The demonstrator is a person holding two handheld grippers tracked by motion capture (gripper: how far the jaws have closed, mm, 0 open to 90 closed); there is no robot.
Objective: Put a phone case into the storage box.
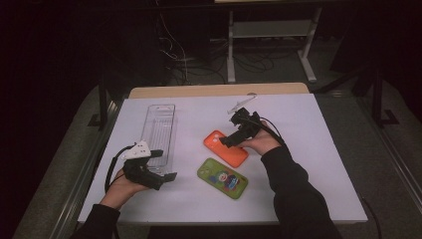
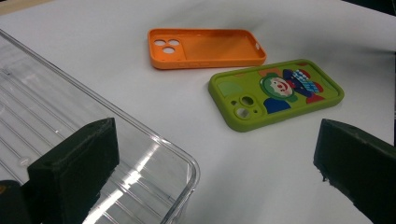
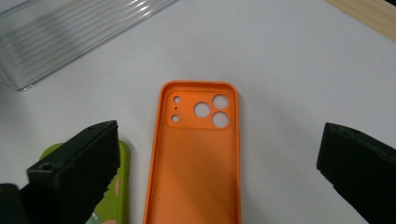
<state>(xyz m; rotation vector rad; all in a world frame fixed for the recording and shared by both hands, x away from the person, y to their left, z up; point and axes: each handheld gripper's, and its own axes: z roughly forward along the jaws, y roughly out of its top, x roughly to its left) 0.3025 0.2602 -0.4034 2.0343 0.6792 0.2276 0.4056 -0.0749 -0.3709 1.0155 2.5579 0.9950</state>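
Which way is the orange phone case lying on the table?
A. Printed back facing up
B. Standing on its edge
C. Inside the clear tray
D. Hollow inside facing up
D: the orange phone case shows its raised rim and hollow inside, flat on the white table.

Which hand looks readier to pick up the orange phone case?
The right. Its open right gripper hangs directly over the orange plastic phone case, jaws on either side of it. The open left gripper sits by the clear plastic tray, apart from the case.

Clear tray (image 1: 160, 130) lies left on the tabletop (image 1: 298, 179); two phone cases right of it — plain case (image 1: 225, 148) behind, clown case (image 1: 222, 178) in front.
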